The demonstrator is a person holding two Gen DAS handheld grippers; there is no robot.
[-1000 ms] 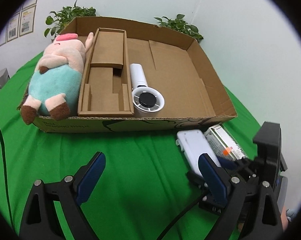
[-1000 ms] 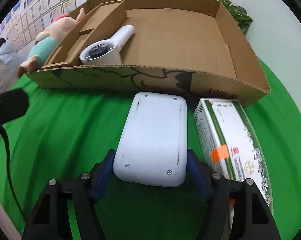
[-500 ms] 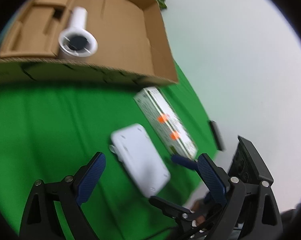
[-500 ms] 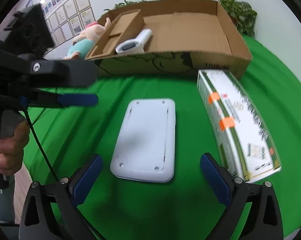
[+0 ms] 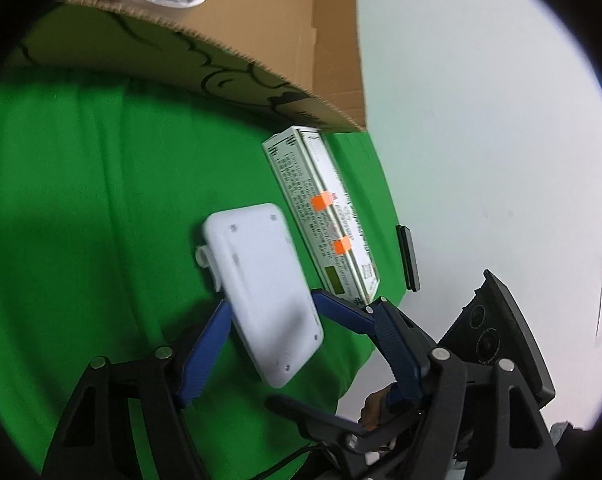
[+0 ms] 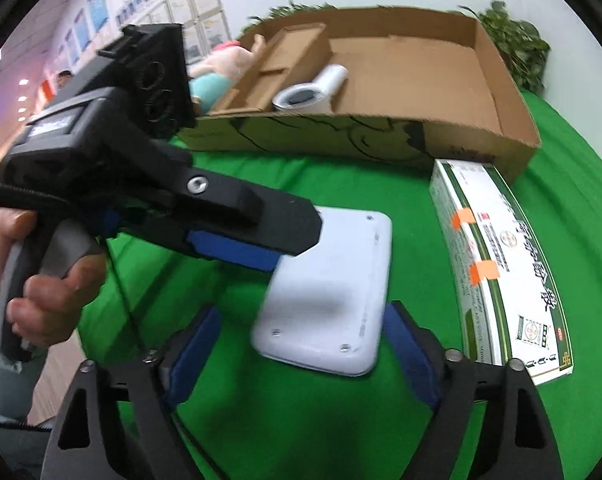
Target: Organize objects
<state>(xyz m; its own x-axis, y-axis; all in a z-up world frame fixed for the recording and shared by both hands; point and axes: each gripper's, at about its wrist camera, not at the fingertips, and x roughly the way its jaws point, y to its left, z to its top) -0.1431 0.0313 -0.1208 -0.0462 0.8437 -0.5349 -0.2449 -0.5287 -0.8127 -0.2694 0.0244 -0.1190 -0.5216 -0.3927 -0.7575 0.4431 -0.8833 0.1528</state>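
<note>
The left gripper [image 5: 303, 308] straddles the near end of the white plastic device [image 5: 261, 280]. Its jaws are part open, one pad close against an edge, and no firm grip shows. The right gripper [image 6: 303, 312] is spread wide around the same device, apparently clear of it.

The device lies mid-frame on the green cloth [image 5: 81, 200], beside a long carton [image 6: 497, 272] and below the cardboard box [image 6: 381, 136]. It looks rigid, smooth and probably slippery, so pinching across its narrow width seems best.

Only the left view shows a small side tab. Only the right view shows a plush toy [image 6: 217, 72] at upper left.
</note>
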